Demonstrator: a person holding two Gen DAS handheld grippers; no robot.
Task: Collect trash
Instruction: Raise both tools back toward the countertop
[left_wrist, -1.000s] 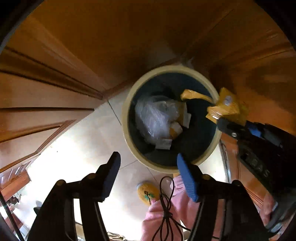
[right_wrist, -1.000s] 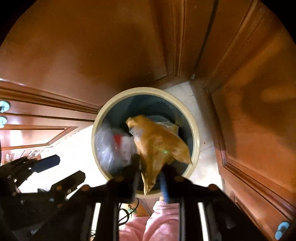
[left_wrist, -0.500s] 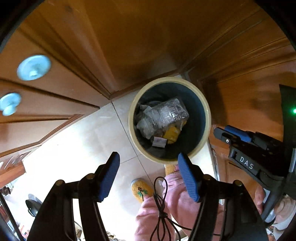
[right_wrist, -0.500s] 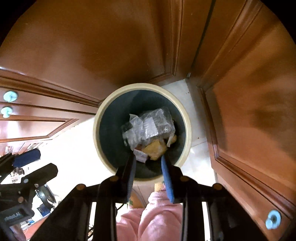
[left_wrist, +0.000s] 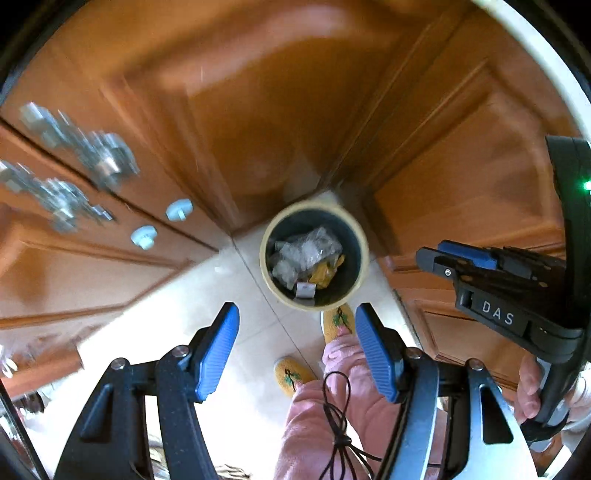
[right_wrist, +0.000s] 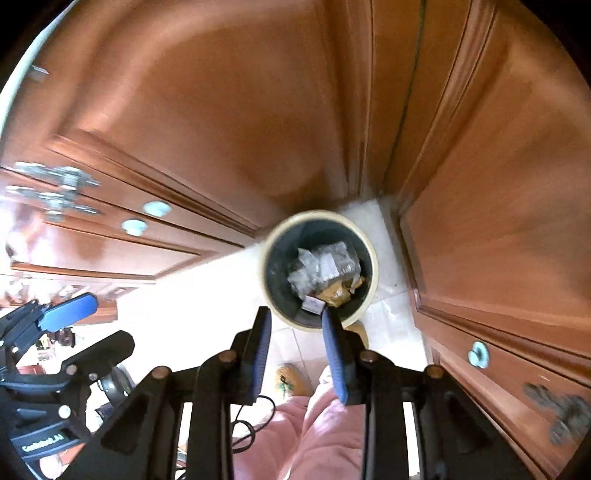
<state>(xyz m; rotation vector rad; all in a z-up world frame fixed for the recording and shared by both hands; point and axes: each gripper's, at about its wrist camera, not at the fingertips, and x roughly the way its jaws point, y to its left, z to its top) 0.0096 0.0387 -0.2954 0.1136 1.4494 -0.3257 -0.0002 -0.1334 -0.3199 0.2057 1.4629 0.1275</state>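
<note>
Left claw (left_wrist: 297, 349): we see blue pads spread wide, nothing btwn them, held high above the floor (left_wrist: 236, 314). Right claw (right_wrist: 297, 352): pads parted by a narrower gap, also carrying nothing; seen from the left wrist cam it sits off to the right (left_wrist: 461, 260), a bare hand (left_wrist: 532, 391) wrapped round its handle.

Both claws point down at a round bin (left_wrist: 364, 245), cream rim, dark inside, standing on pale tile in the corner where wood cabinet doors (left_wrist: 258, 122) meet. From the right wrist cam the bin (right_wrist: 373, 273) lies just past the fingertips, its near rim partly behind the right pad.

Trash is inside the bin: crumpled clear plastic (left_wrist: 306, 249) on top, a yellow-orange wrapper (left_wrist: 325, 271) just beside it toward the near side, a small white scrap (left_wrist: 304, 291) nearest us. Same pile in right view: plastic (right_wrist: 325, 267), wrapper (right_wrist: 336, 291), scrap (right_wrist: 313, 303).

Below the claws we note pink trouser legs (left_wrist: 332, 417) and two yellow slippers (left_wrist: 293, 374), one touching or nearly touching the bin's base; can't tell which. A thin black cord (left_wrist: 338, 417) hangs over the pink cloth. Round pale knobs (left_wrist: 179, 209) on the left doors; metal fittings further left are motion-blurred.
</note>
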